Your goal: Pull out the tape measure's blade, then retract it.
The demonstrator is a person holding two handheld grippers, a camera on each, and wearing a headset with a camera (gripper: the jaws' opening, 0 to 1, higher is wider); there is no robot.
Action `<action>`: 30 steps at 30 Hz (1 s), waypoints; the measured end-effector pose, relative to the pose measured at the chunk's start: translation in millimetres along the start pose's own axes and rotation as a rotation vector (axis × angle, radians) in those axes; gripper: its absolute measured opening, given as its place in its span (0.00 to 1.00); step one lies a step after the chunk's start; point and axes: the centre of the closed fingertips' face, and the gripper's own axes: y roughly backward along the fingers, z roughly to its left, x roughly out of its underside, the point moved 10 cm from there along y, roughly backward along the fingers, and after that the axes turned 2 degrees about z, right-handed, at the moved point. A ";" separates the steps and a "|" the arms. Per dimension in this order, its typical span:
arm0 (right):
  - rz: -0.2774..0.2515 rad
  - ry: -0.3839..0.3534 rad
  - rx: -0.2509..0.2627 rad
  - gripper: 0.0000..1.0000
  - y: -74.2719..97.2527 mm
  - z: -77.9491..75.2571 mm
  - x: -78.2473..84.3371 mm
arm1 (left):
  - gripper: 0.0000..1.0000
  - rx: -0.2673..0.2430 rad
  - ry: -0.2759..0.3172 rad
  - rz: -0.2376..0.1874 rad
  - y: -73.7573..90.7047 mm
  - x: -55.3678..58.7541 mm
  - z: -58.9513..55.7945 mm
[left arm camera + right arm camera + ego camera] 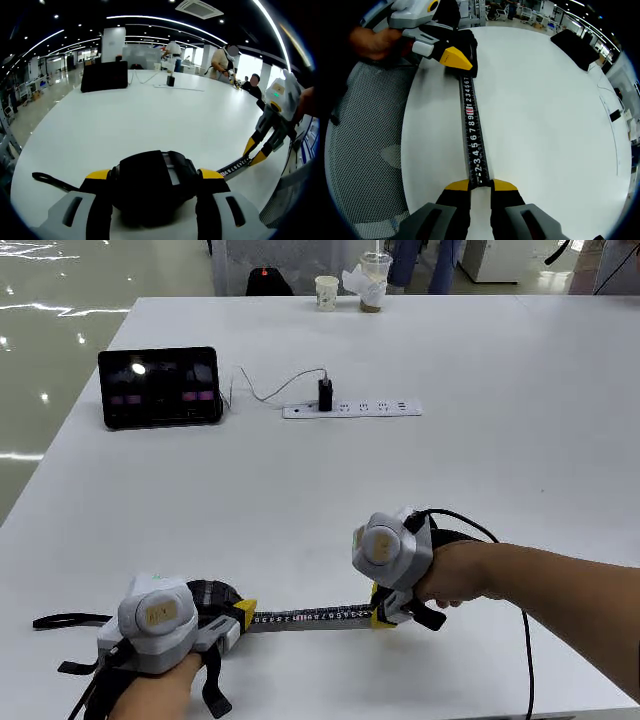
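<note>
With the left hand-held gripper (155,175) clamping the tape measure case (210,597), the right hand-held gripper (480,186) is pinching the extended blade (471,130) by its tip, which could slip free and whip back.

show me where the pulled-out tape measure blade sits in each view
Head view: the dark numbered metal blade lies level at bottom centre, between the left gripper and the right gripper.
Left gripper view: lower right, slanting up to the right gripper.
Right gripper view: straight up the centre, starting from that gripper's own jaws.
Shared landmark: the black tape measure case, held by the left gripper at the blade's other end.
</note>
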 end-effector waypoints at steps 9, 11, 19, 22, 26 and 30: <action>-0.015 -0.031 -0.011 0.11 0.1 -2.2 -0.2 | 0.62 0.018 0.033 0.006 1.6 -0.2 3.3; -0.023 -0.044 -0.015 0.11 -0.3 -2.6 -0.5 | 0.62 0.020 0.025 0.009 1.8 -0.1 2.5; -0.023 -0.028 -0.013 0.11 -2.2 -0.8 -5.9 | 0.62 0.020 -0.008 0.015 1.5 0.1 0.7; -0.026 -0.026 -0.012 0.11 -2.8 0.0 -7.6 | 0.62 0.021 -0.011 0.016 1.4 0.2 0.9; -0.027 -0.024 -0.013 0.11 -3.7 -0.4 -9.8 | 0.62 0.022 -0.014 0.018 1.2 0.4 1.0; -0.029 -0.024 -0.014 0.11 -4.2 -0.3 -11.4 | 0.62 0.023 -0.016 0.019 1.2 0.6 0.8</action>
